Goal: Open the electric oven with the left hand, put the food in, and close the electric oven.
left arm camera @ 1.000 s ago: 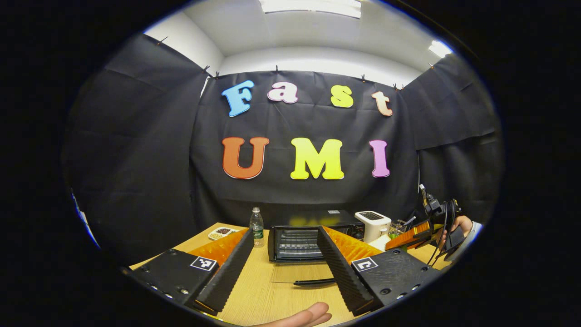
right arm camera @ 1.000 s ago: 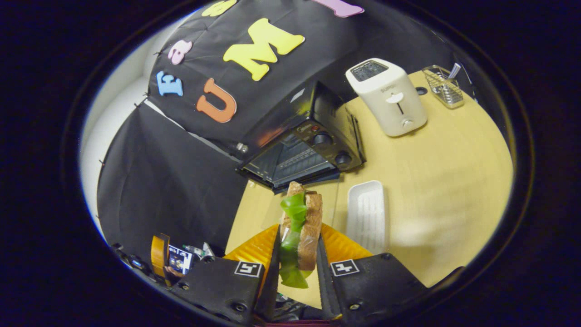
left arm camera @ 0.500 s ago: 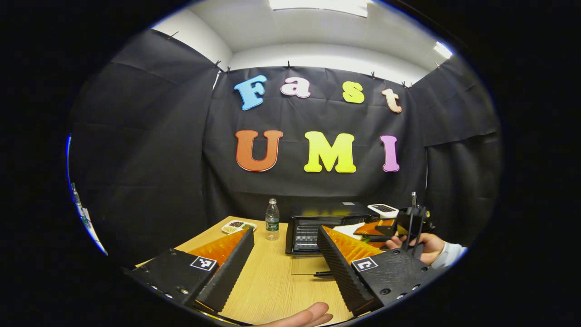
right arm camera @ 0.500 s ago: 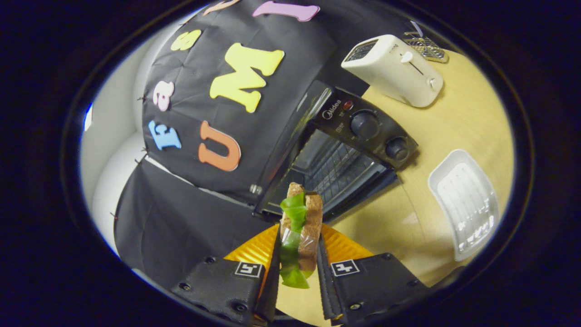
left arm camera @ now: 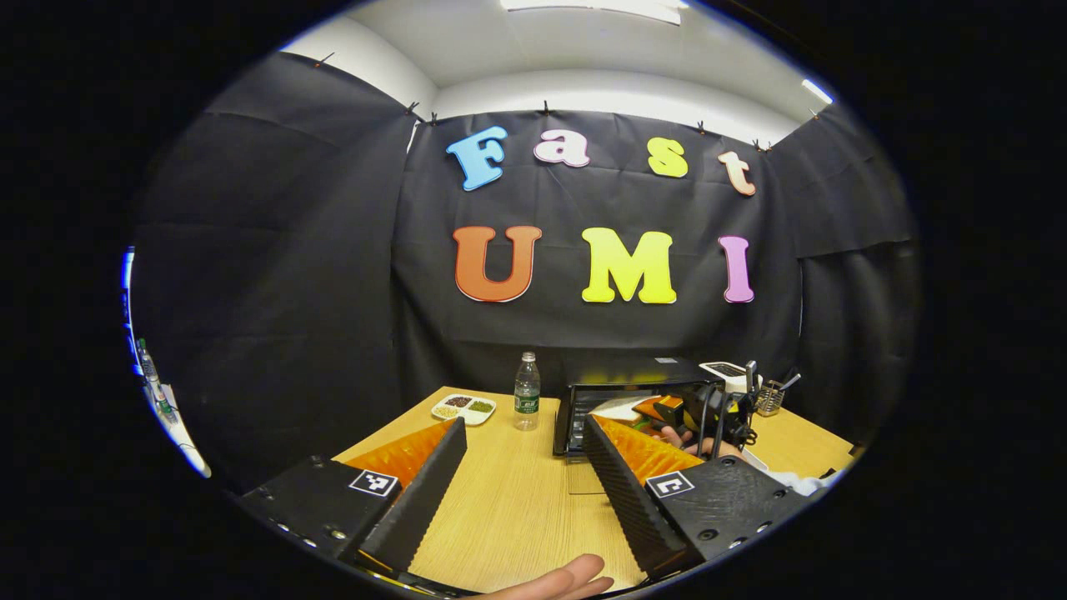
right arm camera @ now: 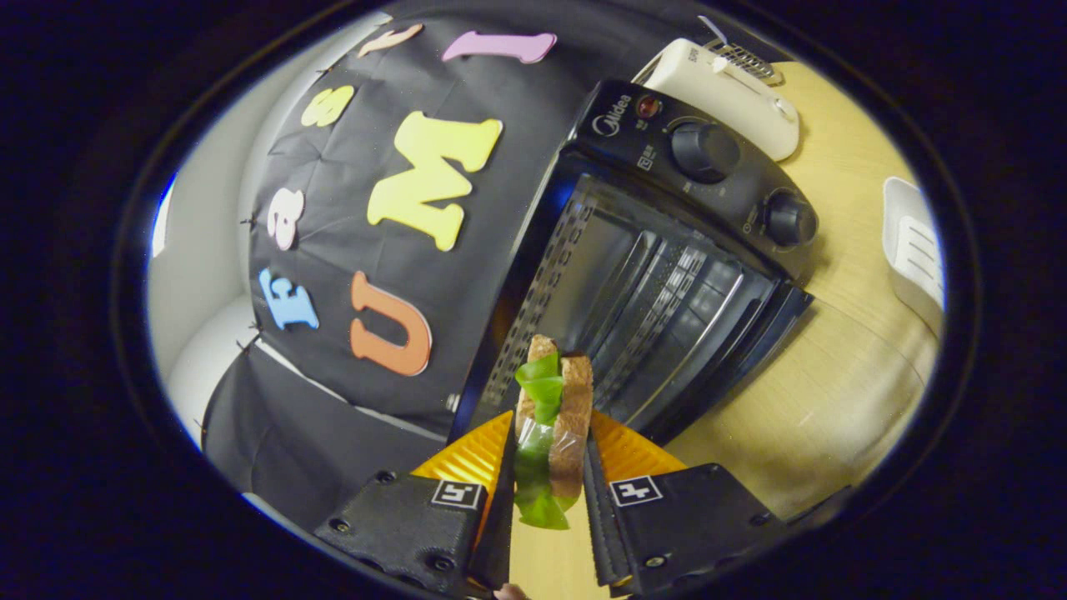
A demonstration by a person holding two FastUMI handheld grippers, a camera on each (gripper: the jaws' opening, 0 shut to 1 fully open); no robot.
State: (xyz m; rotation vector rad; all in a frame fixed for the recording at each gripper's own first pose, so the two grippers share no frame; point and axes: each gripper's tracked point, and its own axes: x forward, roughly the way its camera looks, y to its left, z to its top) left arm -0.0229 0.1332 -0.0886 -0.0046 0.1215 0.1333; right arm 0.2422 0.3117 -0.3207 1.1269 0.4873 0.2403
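Observation:
The black electric oven (right arm camera: 650, 283) stands open, its wire rack and dark cavity just ahead of my right gripper (right arm camera: 548, 429). That gripper is shut on a sandwich (right arm camera: 554, 417) of brown bread and green lettuce, held upright on its edge a little before the oven's mouth. In the left gripper view the oven (left arm camera: 621, 387) sits at the back of the wooden table (left arm camera: 508, 517), its glass door (left arm camera: 586, 480) folded down flat. The right gripper (left arm camera: 667, 410) and the hand holding it hover at the opening. My left gripper (left arm camera: 521, 467) hangs open over the table, well back from the oven, holding nothing.
A water bottle (left arm camera: 526, 402) and a divided snack plate (left arm camera: 463, 407) stand left of the oven. A white toaster (right arm camera: 725, 83) and a wire utensil rack (left arm camera: 771, 398) are to its right, a white tray (right arm camera: 913, 250) in front of them. A hand (left arm camera: 558, 579) shows at the near table edge.
The right gripper has carried the sandwich from above the table up close to the oven's mouth. The left gripper has pulled back and away from the oven, still open.

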